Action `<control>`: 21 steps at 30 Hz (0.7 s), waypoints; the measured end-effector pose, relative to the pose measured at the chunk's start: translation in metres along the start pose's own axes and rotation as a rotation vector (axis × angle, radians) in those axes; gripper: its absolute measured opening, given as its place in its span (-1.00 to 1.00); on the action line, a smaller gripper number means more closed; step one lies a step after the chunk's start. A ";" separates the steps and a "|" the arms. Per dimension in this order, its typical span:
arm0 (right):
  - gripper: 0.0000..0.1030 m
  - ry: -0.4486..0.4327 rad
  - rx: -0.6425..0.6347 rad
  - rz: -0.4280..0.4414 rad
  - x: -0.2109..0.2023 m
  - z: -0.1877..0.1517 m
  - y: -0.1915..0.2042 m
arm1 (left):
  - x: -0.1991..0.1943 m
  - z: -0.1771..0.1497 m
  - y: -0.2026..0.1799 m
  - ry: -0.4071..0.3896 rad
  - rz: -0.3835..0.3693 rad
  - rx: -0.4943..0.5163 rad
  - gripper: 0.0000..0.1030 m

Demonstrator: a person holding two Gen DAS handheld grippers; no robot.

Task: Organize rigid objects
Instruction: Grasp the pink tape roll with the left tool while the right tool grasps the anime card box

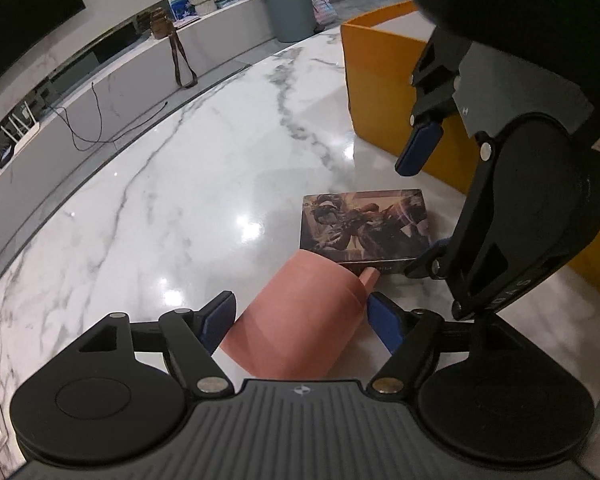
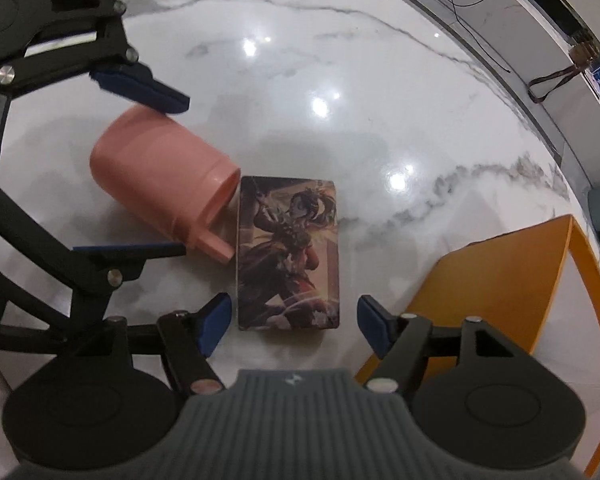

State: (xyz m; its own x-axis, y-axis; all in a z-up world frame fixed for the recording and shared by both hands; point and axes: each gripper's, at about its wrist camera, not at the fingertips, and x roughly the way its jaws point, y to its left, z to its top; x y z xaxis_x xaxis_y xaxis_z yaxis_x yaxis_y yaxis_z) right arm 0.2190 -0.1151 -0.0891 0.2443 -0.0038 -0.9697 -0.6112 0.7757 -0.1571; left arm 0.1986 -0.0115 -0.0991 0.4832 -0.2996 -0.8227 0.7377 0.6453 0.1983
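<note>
We straddle the tipped pink cup point(image 1: 300, 312) low in frame with our left gripper point(image 1: 300, 320), and the illustrated box point(image 2: 288, 252) at centre with our right gripper point(image 2: 294, 324), both spread apart, probably for the orange bin point(image 2: 500, 280)

A: How much of the orange bin point(image 2: 500, 280) shows?

B: Only part. The right wrist view cuts its right side off, and the right gripper point(image 1: 416, 208) covers part of its front wall in the left view.

A: And the pink cup point(image 1: 300, 312)?

B: Its near end is hidden behind the left gripper point(image 1: 300, 320) body.

A: The far shelf?

B: Blurred clutter, too small to tell.
</note>
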 end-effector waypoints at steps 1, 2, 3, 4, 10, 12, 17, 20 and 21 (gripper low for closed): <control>0.34 0.011 -0.005 -0.003 0.002 0.001 0.001 | 0.001 0.000 -0.001 0.000 -0.001 0.002 0.74; 0.34 0.019 -0.006 -0.003 0.003 0.002 0.001 | 0.002 -0.001 -0.002 0.004 -0.004 0.004 0.74; 0.33 0.029 -0.010 -0.005 0.005 0.002 0.002 | 0.003 -0.001 -0.002 0.006 -0.007 0.005 0.74; 0.32 0.035 -0.014 -0.006 0.006 0.003 0.003 | 0.004 -0.001 -0.003 0.009 -0.008 0.004 0.74; 0.14 0.043 -0.028 0.013 0.005 0.001 0.005 | 0.007 -0.003 -0.004 0.031 -0.036 -0.042 0.53; 0.14 0.039 -0.028 0.019 0.004 -0.001 0.006 | 0.006 -0.006 -0.004 0.056 -0.059 -0.063 0.42; 0.13 0.016 -0.038 0.044 -0.003 -0.010 0.021 | -0.003 -0.019 -0.004 0.105 -0.091 -0.131 0.35; 0.13 -0.004 -0.057 0.048 -0.007 -0.018 0.034 | -0.012 -0.031 -0.001 0.142 -0.107 -0.216 0.31; 0.13 -0.008 -0.060 0.053 -0.009 -0.020 0.037 | -0.015 -0.035 0.000 0.155 -0.109 -0.247 0.29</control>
State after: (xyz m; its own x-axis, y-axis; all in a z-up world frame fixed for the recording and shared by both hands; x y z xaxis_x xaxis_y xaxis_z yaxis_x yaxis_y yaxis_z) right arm 0.1795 -0.0990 -0.0901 0.2164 0.0418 -0.9754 -0.6672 0.7357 -0.1165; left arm 0.1756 0.0174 -0.1055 0.3156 -0.2777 -0.9073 0.6354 0.7720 -0.0153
